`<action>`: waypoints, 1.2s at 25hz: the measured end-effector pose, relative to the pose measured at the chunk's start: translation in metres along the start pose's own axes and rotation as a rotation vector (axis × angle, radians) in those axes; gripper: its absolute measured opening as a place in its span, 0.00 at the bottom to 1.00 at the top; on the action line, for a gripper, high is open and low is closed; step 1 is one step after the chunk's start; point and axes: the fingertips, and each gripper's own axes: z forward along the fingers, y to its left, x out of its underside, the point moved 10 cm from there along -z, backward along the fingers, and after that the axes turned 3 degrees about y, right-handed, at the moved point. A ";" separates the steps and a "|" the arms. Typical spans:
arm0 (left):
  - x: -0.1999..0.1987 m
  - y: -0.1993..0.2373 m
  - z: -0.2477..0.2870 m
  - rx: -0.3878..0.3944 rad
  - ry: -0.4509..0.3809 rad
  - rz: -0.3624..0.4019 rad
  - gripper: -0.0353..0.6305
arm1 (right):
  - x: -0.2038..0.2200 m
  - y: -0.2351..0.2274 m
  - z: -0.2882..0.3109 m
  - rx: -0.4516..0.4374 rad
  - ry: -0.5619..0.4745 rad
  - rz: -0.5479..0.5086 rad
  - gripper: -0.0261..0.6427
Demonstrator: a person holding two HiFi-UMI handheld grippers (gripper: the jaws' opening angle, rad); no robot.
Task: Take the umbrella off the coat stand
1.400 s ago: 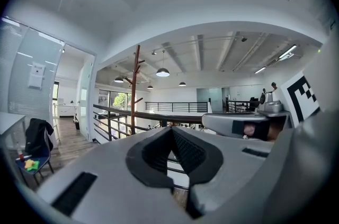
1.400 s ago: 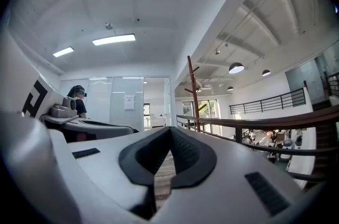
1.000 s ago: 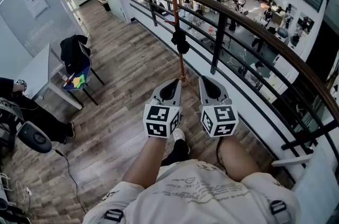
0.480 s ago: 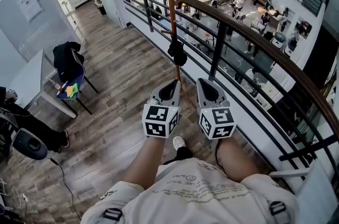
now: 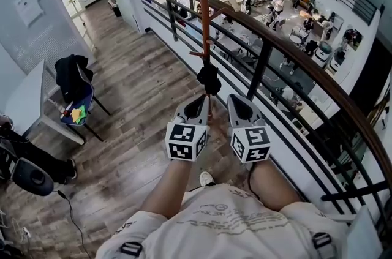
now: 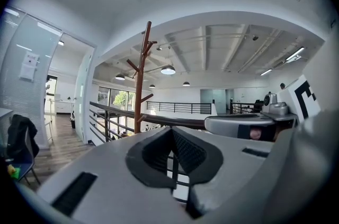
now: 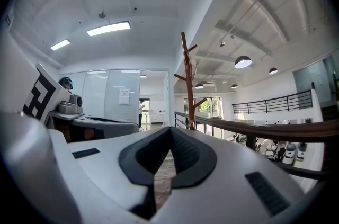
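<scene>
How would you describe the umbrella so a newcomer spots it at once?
Find the curved balcony railing with its wooden handrail; a red-brown coat stand rises on its floor side. The umbrella is the small black bundle hanging low on that pole, just beyond the left gripper. It is the only dark thing on the pole; the black jacket lies on a chair far left.

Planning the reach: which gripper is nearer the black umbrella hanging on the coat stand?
Left. The left gripper sits just below the umbrella; the right gripper is below it too, but farther to the right.
</scene>
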 end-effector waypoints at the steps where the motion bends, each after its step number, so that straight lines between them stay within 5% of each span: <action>1: -0.001 0.009 0.009 -0.001 0.001 -0.001 0.04 | 0.000 -0.003 0.013 0.000 0.003 0.001 0.04; 15: -0.010 0.099 0.093 -0.009 0.008 -0.018 0.04 | 0.009 -0.031 0.147 0.031 0.021 -0.024 0.04; 30: -0.004 0.136 0.099 -0.047 0.067 -0.017 0.04 | 0.038 -0.052 0.239 0.091 0.075 -0.016 0.17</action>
